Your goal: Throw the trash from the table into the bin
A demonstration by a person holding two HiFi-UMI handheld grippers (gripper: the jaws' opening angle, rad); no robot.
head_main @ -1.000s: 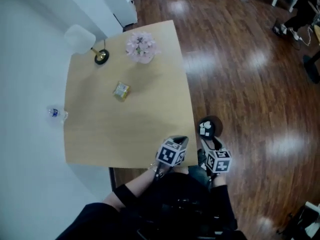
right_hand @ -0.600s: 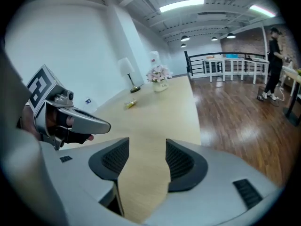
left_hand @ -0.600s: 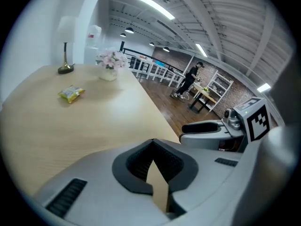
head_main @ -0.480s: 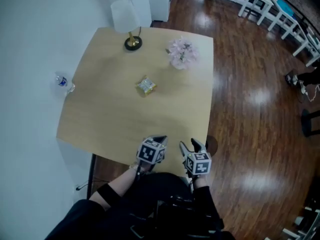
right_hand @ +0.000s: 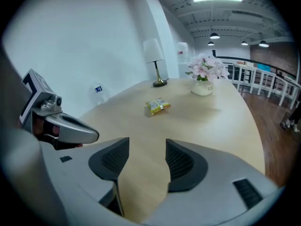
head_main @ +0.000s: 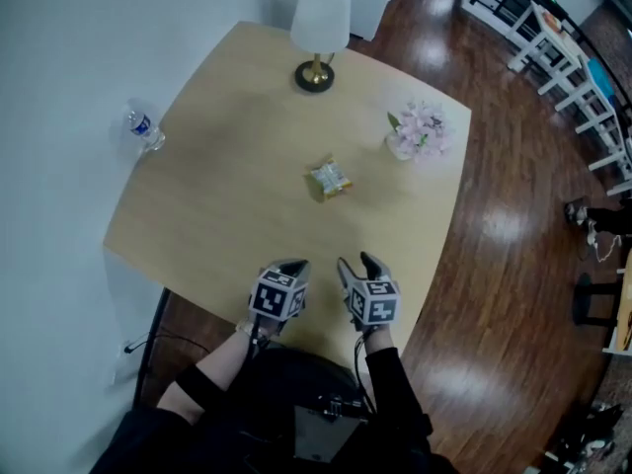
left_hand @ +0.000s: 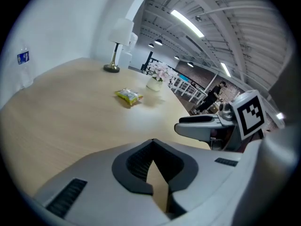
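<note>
Head view: snack packet (head_main: 330,178) lies mid-table (head_main: 197,205), well beyond the left gripper (head_main: 291,265) and right gripper (head_main: 357,262) at the near edge.
Left gripper view: fingers (left_hand: 135,163) closed together, empty.
Right gripper view: fingers (right_hand: 113,159) moderately apart, empty; packet far ahead.

We see a tabletop (head_main: 217,215) of pale wood with a smooth, matt finish, over a floor (head_main: 494,294) of dark wood polished glossy. The wrapper (head_main: 330,178) looks like crinkled shiny plastic, the bottle (head_main: 144,129) clear plastic, and the lamp base (head_main: 315,75) bright brassy metal under a matt white shade (head_main: 320,16). The left gripper (left_hand: 153,141) and right gripper (right_hand: 147,147) are smooth grey plastic, their fingers (right_hand: 181,161) padded in ribbed black.
</note>
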